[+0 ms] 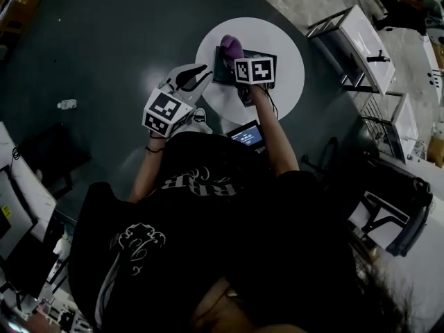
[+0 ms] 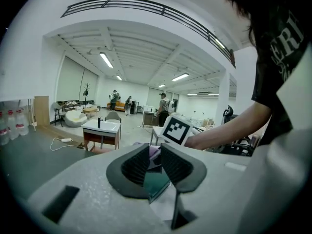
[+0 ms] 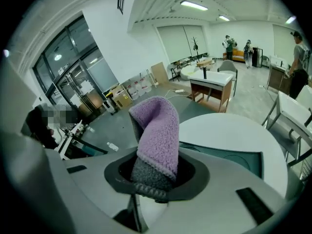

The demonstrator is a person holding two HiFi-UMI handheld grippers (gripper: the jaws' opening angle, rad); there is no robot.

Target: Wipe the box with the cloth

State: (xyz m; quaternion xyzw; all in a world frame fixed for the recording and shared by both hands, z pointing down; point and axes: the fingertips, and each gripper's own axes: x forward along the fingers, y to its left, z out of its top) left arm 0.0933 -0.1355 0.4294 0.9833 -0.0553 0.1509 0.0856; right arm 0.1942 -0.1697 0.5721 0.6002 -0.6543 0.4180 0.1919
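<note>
A flat dark box [image 1: 225, 66] lies on a round white table [image 1: 284, 54]. My right gripper [image 1: 237, 55] is shut on a purple cloth [image 1: 231, 45], held over the box's far end. In the right gripper view the cloth [image 3: 156, 130] sticks up from the right gripper [image 3: 156, 165], with the box [image 3: 229, 157] just beyond it. My left gripper [image 1: 200, 73] is at the box's left edge. In the left gripper view the left gripper [image 2: 155, 156] has its jaws closed on the dark teal rim of the box [image 2: 156, 182], and a bit of the cloth [image 2: 154, 152] shows behind.
A device with a lit screen [image 1: 247, 136] sits at the table's near edge, by the person's right arm. White desks [image 1: 361, 40] and racks stand to the right on the dark floor. A small bottle [image 1: 67, 104] lies on the floor at the left.
</note>
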